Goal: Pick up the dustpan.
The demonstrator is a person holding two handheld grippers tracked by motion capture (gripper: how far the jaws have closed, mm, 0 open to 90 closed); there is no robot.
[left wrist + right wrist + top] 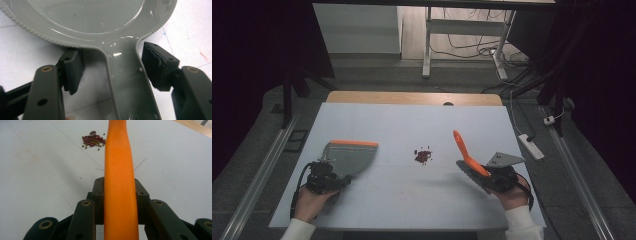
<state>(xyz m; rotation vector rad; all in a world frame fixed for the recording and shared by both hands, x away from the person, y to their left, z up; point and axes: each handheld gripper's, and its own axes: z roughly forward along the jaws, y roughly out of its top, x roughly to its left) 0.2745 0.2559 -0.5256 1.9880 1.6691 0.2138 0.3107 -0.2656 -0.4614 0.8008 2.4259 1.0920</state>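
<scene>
While the left gripper [328, 177] has the grey dustpan [349, 156] handle between its jaws, the pads [75, 70] stand off it on both sides: roughly half open, nothing clamped yet. The pan lies flat on the bench [377, 125], well to the left of the bean pile [423, 156], orange lip facing away from the person.

Right gripper [498, 177] is closed tight on the orange handle of the hand brush [468, 157], to the right of the bean pile; handle angles up and toward the pile, bristle head down by the gripper, probably resting on the bench, hard to tell.

Risks:
- The handle sits off-centre, nearer the right pad. If the jaws close as they are, one pad lands first and may shove or twist the pan, so its lip turns off the pile.
- A weak grip on the glossy plastic could let the pan slip when lifted or when the brush pushes against it.
- The beans, red and small green ones, are loose and round. A fast sweep would scatter them past the pan, or under its lip if the lip isn't flat on the bench.
- Brush is held far out along the handle, so the head may swing wide.
</scene>
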